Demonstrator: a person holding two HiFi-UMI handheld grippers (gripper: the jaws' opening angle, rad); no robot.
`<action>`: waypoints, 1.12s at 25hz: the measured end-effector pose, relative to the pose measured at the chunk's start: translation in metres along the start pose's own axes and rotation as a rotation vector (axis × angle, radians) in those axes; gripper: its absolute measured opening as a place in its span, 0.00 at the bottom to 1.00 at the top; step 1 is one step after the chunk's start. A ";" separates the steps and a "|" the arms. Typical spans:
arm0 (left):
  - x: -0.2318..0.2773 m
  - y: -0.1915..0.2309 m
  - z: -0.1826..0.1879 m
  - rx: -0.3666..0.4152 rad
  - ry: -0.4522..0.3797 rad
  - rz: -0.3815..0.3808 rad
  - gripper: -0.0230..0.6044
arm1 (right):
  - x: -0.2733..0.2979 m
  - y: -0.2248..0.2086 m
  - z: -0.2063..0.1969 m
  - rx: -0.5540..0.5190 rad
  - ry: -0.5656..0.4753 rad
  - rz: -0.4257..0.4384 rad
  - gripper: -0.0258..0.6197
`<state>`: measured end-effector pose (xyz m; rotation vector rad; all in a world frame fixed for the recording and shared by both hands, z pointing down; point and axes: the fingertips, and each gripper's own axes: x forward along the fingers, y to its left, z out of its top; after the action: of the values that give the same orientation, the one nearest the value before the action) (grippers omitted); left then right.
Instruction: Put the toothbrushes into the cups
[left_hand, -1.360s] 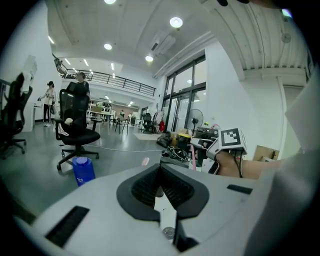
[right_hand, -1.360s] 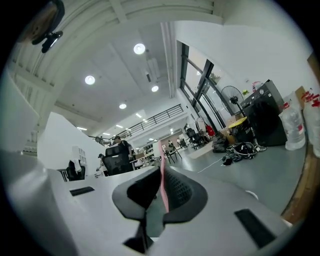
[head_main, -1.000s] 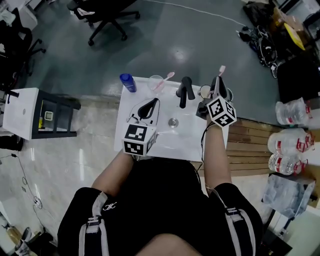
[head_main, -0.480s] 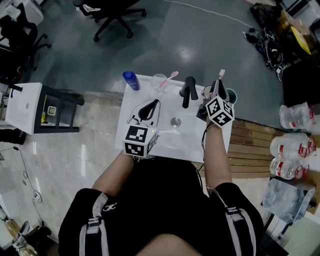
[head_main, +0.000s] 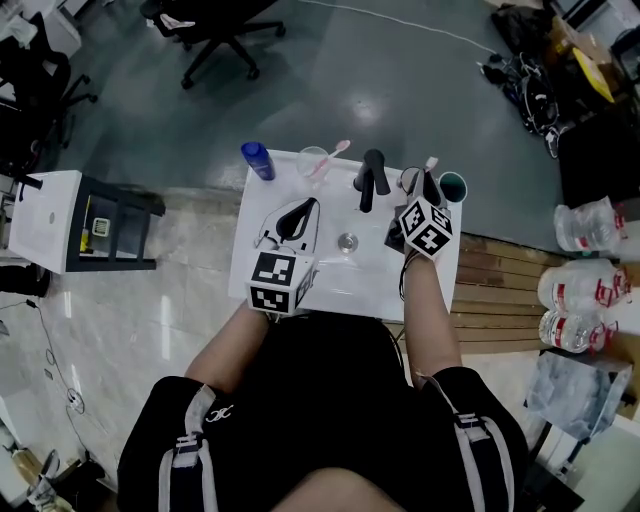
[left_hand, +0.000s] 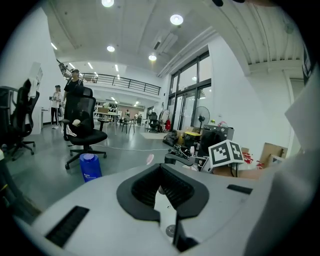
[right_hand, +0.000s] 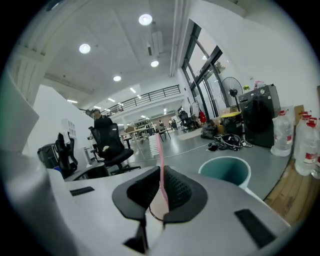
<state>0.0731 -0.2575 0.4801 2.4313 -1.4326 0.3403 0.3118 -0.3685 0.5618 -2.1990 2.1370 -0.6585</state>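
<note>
On the white sink counter (head_main: 300, 270), my right gripper (head_main: 428, 182) is shut on a pink toothbrush (head_main: 431, 163) that stands upright between the pads (right_hand: 159, 150). It hovers at the counter's back right, over a small clear cup (head_main: 409, 181). A teal cup (head_main: 452, 186) stands just to the right of it (right_hand: 227, 171). At the back left a clear cup (head_main: 313, 166) holds another pink toothbrush (head_main: 339, 151). My left gripper (head_main: 312, 203) rests over the counter's left side with its jaws together and nothing between them (left_hand: 160, 170).
A black faucet (head_main: 370, 180) rises between the two clear cups, with the drain (head_main: 347, 241) in front of it. A blue bottle (head_main: 256, 162) stands at the back left corner. Office chairs, water bottles and a wooden pallet surround the counter.
My right gripper has sunk with the pink toothbrush and come closer to the cups at the back right. The left gripper has stayed where it was.
</note>
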 end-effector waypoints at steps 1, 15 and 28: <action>-0.001 0.000 0.001 0.001 -0.002 -0.001 0.06 | -0.002 -0.001 -0.005 0.000 0.013 -0.007 0.10; -0.011 -0.009 0.006 0.018 -0.022 -0.033 0.06 | -0.027 -0.019 -0.029 0.018 0.033 -0.073 0.16; -0.025 -0.025 0.024 0.043 -0.075 -0.133 0.06 | -0.102 -0.004 0.014 0.013 -0.099 -0.103 0.21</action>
<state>0.0846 -0.2353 0.4456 2.5836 -1.2964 0.2546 0.3216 -0.2741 0.5208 -2.2959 1.9791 -0.5524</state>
